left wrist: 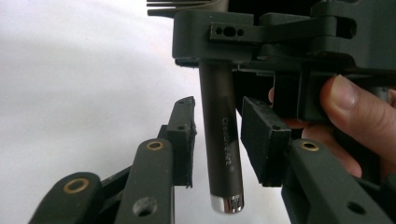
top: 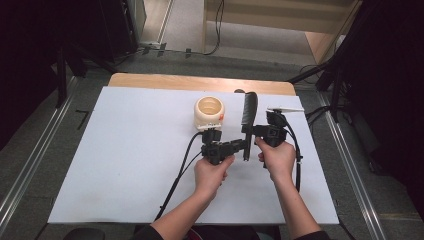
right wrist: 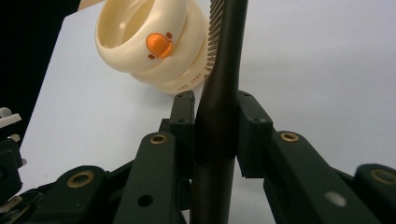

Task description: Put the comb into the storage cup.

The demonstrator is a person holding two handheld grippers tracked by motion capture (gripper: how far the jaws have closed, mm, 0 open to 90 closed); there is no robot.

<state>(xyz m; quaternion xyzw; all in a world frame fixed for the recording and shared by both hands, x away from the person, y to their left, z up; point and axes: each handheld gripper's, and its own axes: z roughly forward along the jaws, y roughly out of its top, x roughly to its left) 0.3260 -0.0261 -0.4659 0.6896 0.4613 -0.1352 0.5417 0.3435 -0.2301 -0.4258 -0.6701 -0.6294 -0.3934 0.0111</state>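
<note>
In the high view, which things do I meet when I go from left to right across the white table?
Cream round plastic cup with an orange mark → left gripper, jaws apart around the handle's end → dark long-handled comb → right gripper, clamped on the comb's handle.

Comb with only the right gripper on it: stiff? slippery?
The comb probably stays stiff: it stands straight from the right gripper. Its smooth round handle may twist or slip. The left gripper stands open around the handle end.
</note>
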